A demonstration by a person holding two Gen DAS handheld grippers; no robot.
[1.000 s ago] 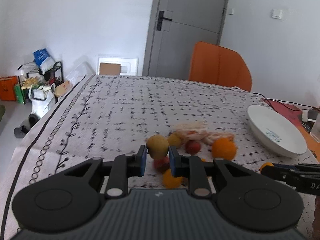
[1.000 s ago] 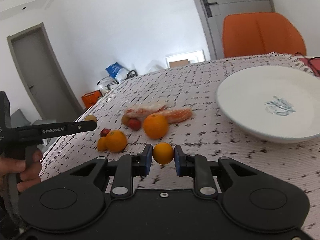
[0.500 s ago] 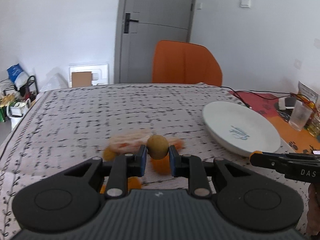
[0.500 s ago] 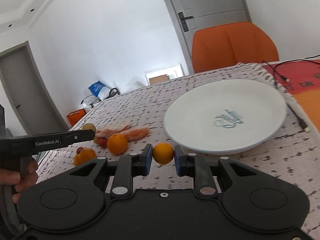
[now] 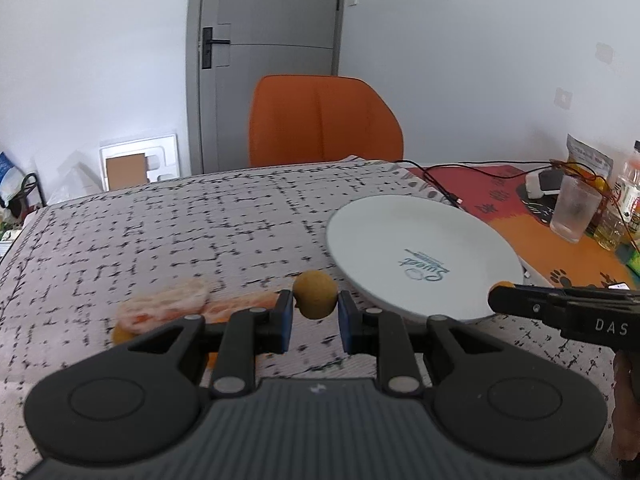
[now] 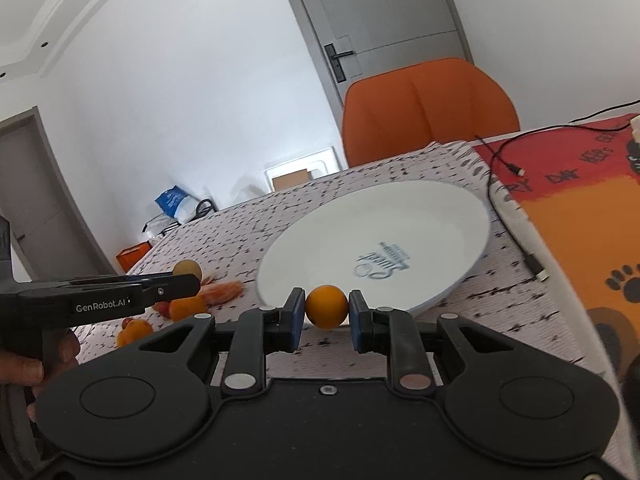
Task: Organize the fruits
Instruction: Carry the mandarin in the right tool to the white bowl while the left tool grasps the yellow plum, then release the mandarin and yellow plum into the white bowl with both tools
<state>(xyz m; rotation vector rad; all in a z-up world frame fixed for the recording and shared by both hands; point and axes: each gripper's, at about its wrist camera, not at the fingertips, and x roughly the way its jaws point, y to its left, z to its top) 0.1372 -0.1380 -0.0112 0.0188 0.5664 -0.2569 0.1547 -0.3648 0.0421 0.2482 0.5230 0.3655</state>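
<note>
left gripper (image 5: 314, 316): clenched on a small tan-brown round fruit (image 5: 314, 294), blue pads pressing its two sides, fruit lifted clear of the cloth, just near-left of the plate rim. right gripper (image 6: 326, 322): clenched on a small orange fruit (image 6: 327, 306), pads tight against both sides, fruit held in front of the near rim of the plate. white plate (image 5: 472, 216): shallow, printed blue lettering at centre, no fruit in it, standing on the table near its right side. table (image 5: 180, 220): covered with a pale cloth in a black broken-line pattern; a red and orange mat (image 6: 580, 208) lies to the right, with a black cable (image 6: 516, 204) trailing across it. remaining fruit (image 6: 188, 306): a loose cluster of orange and red pieces on the cloth, left of the plate, beside a clear bag of orange-pink contents (image 5: 168, 308); blurred, count uncertain. orange chair (image 5: 324, 120): at the far side of the table, before a grey door (image 5: 264, 40). clear glass (image 5: 574, 212): far right on the mat, by bottles.
</note>
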